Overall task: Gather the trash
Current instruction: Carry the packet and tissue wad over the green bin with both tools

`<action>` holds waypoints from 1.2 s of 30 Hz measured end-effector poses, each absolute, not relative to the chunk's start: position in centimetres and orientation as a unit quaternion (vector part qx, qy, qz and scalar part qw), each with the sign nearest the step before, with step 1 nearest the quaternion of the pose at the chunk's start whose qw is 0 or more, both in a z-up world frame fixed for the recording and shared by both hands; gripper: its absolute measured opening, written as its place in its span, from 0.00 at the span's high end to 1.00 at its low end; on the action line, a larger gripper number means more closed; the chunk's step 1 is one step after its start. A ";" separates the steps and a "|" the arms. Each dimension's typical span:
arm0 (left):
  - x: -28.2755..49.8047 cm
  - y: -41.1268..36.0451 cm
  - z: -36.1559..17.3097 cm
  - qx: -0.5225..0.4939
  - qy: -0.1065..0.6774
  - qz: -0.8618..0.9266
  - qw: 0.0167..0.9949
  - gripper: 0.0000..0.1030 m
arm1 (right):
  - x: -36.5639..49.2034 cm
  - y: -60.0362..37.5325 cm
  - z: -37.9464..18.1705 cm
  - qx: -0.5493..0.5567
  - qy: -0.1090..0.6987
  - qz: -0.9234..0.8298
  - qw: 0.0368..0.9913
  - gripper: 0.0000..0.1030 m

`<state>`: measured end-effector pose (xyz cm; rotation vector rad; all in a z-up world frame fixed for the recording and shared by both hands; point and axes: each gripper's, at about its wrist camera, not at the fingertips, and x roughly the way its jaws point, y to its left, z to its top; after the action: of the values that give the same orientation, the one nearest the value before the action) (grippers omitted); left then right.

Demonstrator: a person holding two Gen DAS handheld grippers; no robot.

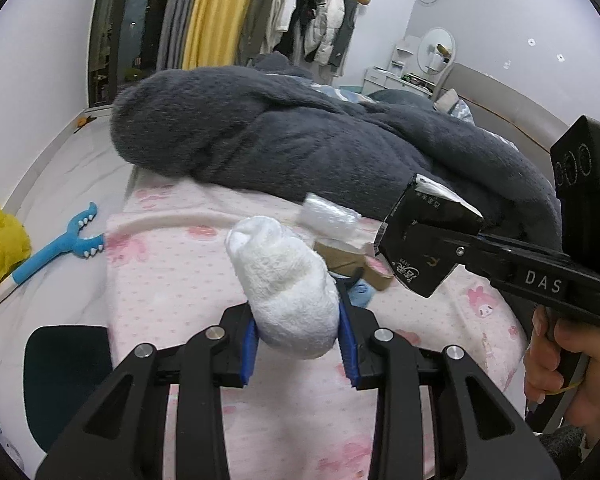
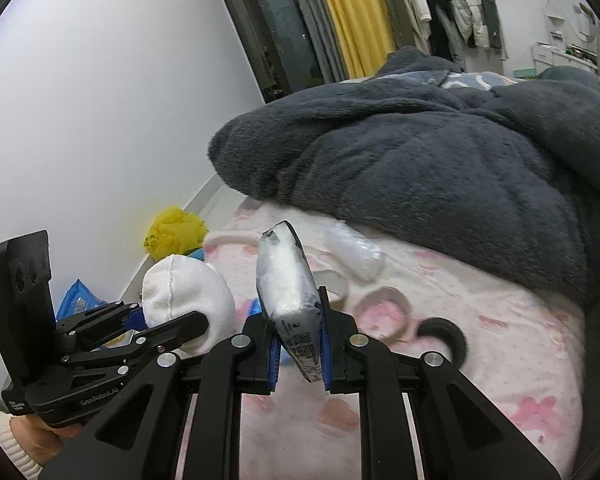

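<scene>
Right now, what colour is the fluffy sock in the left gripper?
White; clearest in the left wrist view.

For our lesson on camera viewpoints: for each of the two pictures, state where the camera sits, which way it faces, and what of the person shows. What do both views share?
Left wrist: on the left gripper, looking across the pink bed sheet toward the grey blanket; a hand shows.
Right wrist: on the right gripper, facing likewise; a hand shows at lower left.
Shared: white sock, black wrapper, blanket, sheet.
</scene>
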<state>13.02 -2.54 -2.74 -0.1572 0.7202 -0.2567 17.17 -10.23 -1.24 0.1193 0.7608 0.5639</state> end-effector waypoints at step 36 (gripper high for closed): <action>10.9 14.1 -7.6 -0.104 0.419 0.001 0.902 0.64 | 17.6 7.9 -1.3 0.010 0.379 0.359 0.853 0.85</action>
<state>10.94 14.12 -7.59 -0.2146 0.8674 0.0020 17.63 7.85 -1.28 0.0209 0.7974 0.7565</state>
